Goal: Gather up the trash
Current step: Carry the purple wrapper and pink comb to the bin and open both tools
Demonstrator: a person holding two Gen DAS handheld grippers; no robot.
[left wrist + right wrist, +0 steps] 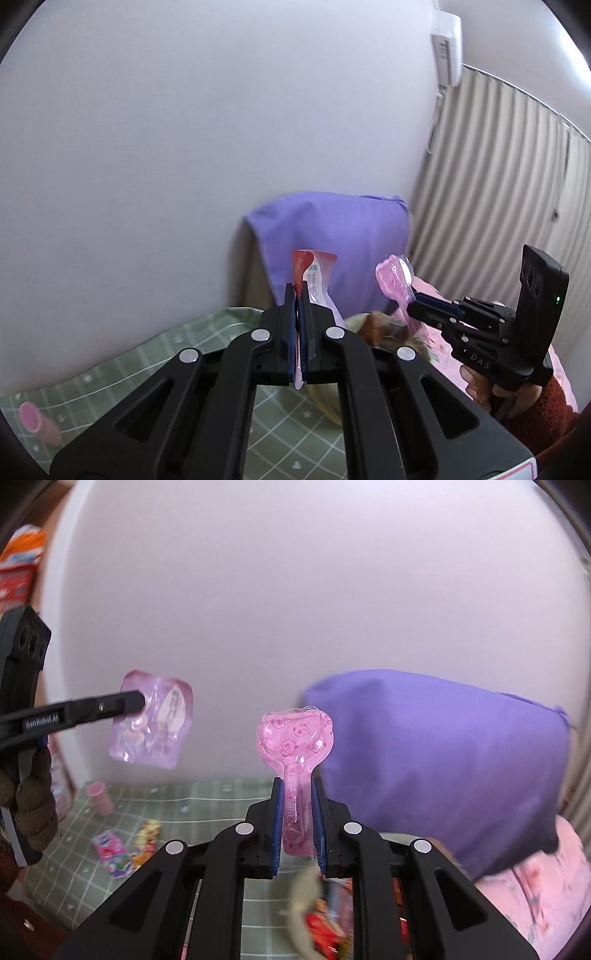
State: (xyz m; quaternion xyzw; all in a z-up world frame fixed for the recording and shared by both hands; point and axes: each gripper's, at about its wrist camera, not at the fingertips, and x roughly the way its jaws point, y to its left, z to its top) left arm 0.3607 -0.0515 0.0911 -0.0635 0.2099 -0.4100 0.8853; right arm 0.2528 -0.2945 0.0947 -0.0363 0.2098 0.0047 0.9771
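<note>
My left gripper (pixel 299 291) is shut on a thin plastic wrapper (pixel 316 277), red and white from its own camera. In the right wrist view it (pixel 138 700) holds the same wrapper (pixel 155 720), which looks clear and pinkish there. My right gripper (pixel 297 784) is shut on a pink spoon-shaped plastic package (pixel 295 738) with panda prints; it also shows in the left wrist view (pixel 397 280) beside the right gripper (pixel 415 301). Both are held up above a bed. A bag with colourful trash (pixel 321 915) lies below my right gripper.
A green checked sheet (pixel 207 805) covers the bed. On it lie a pink cup (pixel 99 797), a pink packet (pixel 112 853) and a yellow wrapper (pixel 146 836). A purple pillow (pixel 436 753) leans on the white wall; pink bedding (pixel 546 893) lies right. Curtains (pixel 498 184) hang at the right.
</note>
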